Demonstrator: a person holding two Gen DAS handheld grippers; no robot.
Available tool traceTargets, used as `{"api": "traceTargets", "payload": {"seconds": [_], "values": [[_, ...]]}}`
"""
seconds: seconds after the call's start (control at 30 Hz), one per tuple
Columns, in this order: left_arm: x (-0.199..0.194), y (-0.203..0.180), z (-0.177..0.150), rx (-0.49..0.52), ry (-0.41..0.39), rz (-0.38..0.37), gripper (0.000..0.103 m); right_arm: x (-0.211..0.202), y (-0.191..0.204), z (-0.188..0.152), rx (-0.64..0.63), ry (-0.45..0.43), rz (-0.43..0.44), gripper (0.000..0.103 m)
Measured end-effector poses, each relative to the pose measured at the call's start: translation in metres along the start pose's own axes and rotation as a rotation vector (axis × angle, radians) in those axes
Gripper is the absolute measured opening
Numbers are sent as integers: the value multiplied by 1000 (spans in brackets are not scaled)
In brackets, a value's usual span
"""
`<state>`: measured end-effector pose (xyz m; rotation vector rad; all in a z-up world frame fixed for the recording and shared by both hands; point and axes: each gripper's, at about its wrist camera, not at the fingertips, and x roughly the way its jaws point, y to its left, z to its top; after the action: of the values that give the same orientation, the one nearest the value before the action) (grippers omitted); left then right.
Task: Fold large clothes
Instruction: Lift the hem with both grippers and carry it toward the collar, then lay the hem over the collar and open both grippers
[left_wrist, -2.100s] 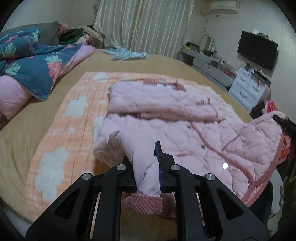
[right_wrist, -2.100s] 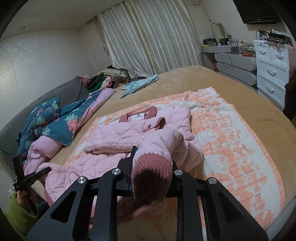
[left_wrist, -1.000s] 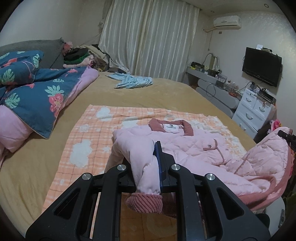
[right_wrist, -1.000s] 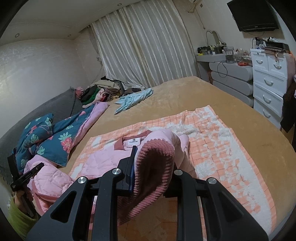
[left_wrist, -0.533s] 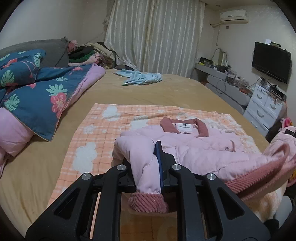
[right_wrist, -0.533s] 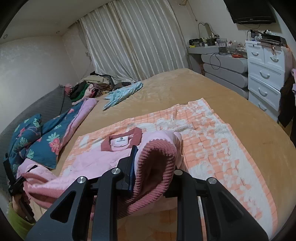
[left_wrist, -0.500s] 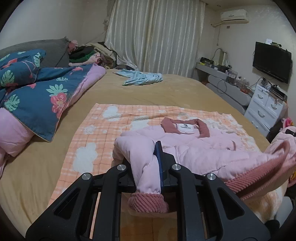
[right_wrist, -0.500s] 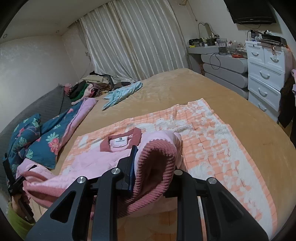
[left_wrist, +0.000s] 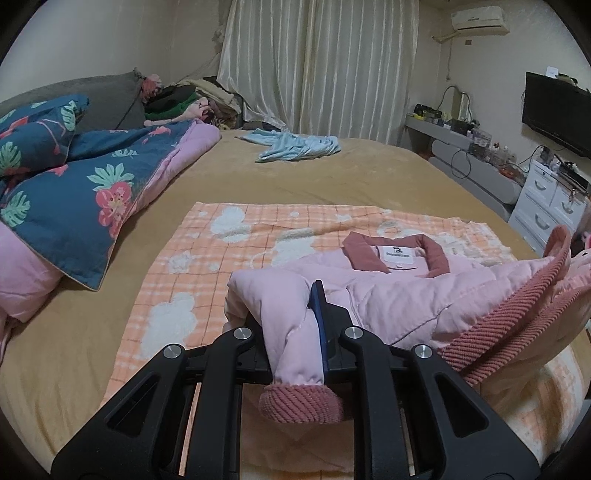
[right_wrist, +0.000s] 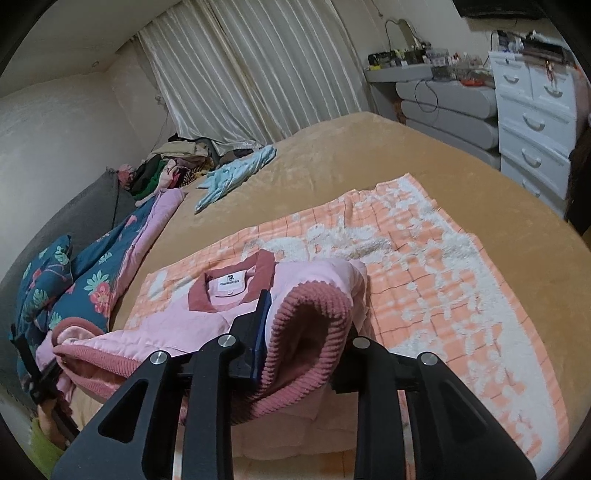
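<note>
A pink quilted jacket (left_wrist: 391, 295) with a dark-pink collar (left_wrist: 397, 254) lies on an orange checked blanket (left_wrist: 207, 258) on the bed. My left gripper (left_wrist: 295, 325) is shut on the jacket's lower corner, whose ribbed hem (left_wrist: 299, 404) hangs below the fingers. My right gripper (right_wrist: 306, 332) is shut on the other corner of the ribbed hem (right_wrist: 314, 321). The hem is lifted and carried toward the collar (right_wrist: 236, 284), with the lower half doubled over the upper half.
A blue floral quilt (left_wrist: 74, 192) and pink bedding lie at the left. A light-blue garment (left_wrist: 291, 147) and a clothes pile (left_wrist: 184, 103) sit at the far end. White drawers (right_wrist: 535, 122) stand to the right of the bed.
Both grippers have carried the jacket's hem up and forward toward the collar, so the lower half now lies folded over the upper half.
</note>
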<state>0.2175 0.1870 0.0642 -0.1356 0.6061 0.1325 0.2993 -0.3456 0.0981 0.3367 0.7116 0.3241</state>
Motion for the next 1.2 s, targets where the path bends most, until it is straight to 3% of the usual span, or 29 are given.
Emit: {"api": "traceTargets", "payload": {"seconds": [0.17, 0.23, 0.27, 0.3, 0.43, 0.53, 0.77, 0.93, 1.03, 1.07, 1.1, 1.13, 1.2], "values": [[17, 2, 0, -7, 20, 0, 10, 17, -13, 6, 74, 41, 80, 35], [24, 3, 1, -7, 26, 0, 10, 20, -18, 8, 108, 44, 129, 48], [26, 3, 0, -8, 29, 0, 10, 19, -21, 8, 128, 33, 160, 66], [29, 3, 1, -9, 32, 0, 10, 17, -21, 8, 134, 16, 168, 76], [38, 5, 0, -16, 43, -2, 10, 7, -18, 9, 88, -53, 209, 79], [45, 5, 0, -14, 48, -1, 10, 7, -13, 4, 15, -71, 172, 84], [60, 1, 1, -7, 65, 9, 12, 50, -7, -37, -170, 46, -30, 85], [66, 0, 3, -20, 71, 4, 17, 81, -18, -61, -189, 124, -86, 85], [62, 2, 6, -55, 71, -41, 31, 86, -22, -67, -179, 123, -89, 86], [58, 3, 7, -77, 62, -82, 52, 86, -22, -68, -180, 118, -86, 86], [53, 4, 10, -97, 45, -123, 79, 86, -21, -68, -182, 114, -87, 87], [48, 4, 13, -99, 23, -128, 85, 85, -21, -69, -187, 109, -90, 87], [36, -1, 17, -60, -22, -93, 88, 83, -21, -69, -199, 103, -106, 87]]}}
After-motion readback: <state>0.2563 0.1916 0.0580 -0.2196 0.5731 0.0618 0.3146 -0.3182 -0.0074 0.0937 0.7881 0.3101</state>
